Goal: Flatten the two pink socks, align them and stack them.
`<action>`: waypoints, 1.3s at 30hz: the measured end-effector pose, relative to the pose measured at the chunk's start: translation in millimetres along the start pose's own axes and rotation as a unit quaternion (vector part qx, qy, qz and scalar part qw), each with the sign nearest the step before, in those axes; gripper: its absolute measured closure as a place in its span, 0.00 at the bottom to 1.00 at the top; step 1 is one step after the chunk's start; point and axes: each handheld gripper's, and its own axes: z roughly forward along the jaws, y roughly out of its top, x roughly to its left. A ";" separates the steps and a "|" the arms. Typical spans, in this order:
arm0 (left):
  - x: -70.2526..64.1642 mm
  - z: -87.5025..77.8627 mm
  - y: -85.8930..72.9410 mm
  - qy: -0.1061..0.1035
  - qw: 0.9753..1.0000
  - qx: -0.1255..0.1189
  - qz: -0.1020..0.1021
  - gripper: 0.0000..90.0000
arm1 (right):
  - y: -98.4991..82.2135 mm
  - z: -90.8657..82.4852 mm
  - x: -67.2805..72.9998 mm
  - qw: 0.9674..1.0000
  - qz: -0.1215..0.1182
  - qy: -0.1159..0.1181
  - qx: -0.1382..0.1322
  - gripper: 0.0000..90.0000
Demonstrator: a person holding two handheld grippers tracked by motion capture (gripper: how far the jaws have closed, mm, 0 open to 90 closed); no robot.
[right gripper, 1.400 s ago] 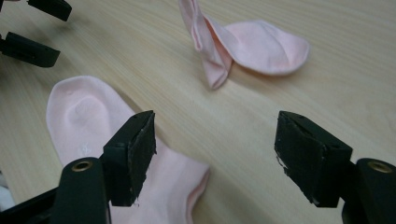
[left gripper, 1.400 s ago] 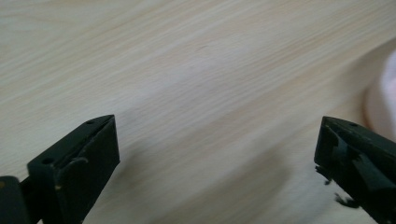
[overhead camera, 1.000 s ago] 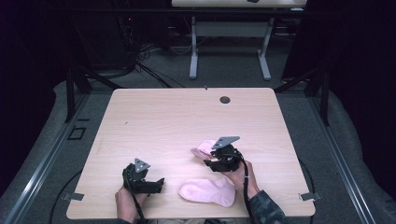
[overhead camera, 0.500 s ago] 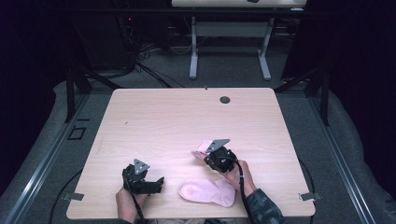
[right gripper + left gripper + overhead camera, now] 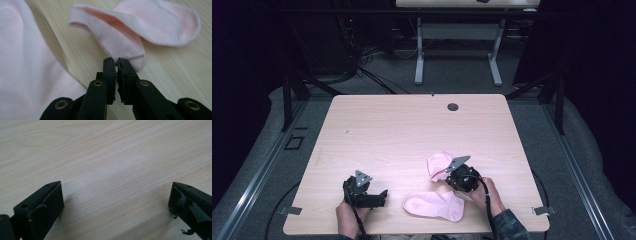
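Observation:
Two pale pink socks lie on the light wooden table (image 5: 412, 130). One sock (image 5: 434, 205) (image 5: 25, 62) lies flat near the front edge. The other sock (image 5: 439, 164) (image 5: 130, 37) is folded, just beyond it. My right gripper (image 5: 445, 172) (image 5: 116, 60) pinches the folded sock's cuff edge. Its jaws have just been closing and then eased a touch, with the fabric still between the tips. My left gripper (image 5: 383, 197) (image 5: 115, 186) rests at the front left, jaws wide open over bare wood.
A small dark round grommet (image 5: 453, 107) sits near the table's far edge. A white desk frame (image 5: 457, 45) and cables stand on the dark floor beyond. Bare tabletop stretches across the middle and the left.
My right gripper has closed on the folded sock's edge and shifted slightly toward the near right, pulling the sock along. The left gripper has kept still.

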 end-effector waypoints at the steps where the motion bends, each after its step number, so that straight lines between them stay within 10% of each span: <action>1: 0.2 0.1 0.1 -0.001 1.000 0.000 0.000 0.00 | -3.6 -1.3 -3.0 1.000 0.006 -0.003 0.001 0.91; 9: -4.7 -3.1 28.9 -0.016 1.000 0.013 0.012 0.01 | -16.3 -22.0 -22.0 0.995 0.091 -0.011 -0.042 0.72; 21: -33.9 16.8 115.2 -0.071 0.995 0.012 0.063 0.26 | 6.6 1.3 -3.9 0.998 0.044 0.009 -0.037 0.66; 28: -59.0 66.6 151.0 -0.141 0.984 0.065 0.090 0.42 | 6.1 8.1 -4.1 0.999 0.039 0.015 -0.033 0.79; 39: -91.9 113.4 160.1 -0.165 0.968 0.110 0.155 0.75 | 4.6 12.3 -5.9 0.999 0.040 0.017 -0.029 0.91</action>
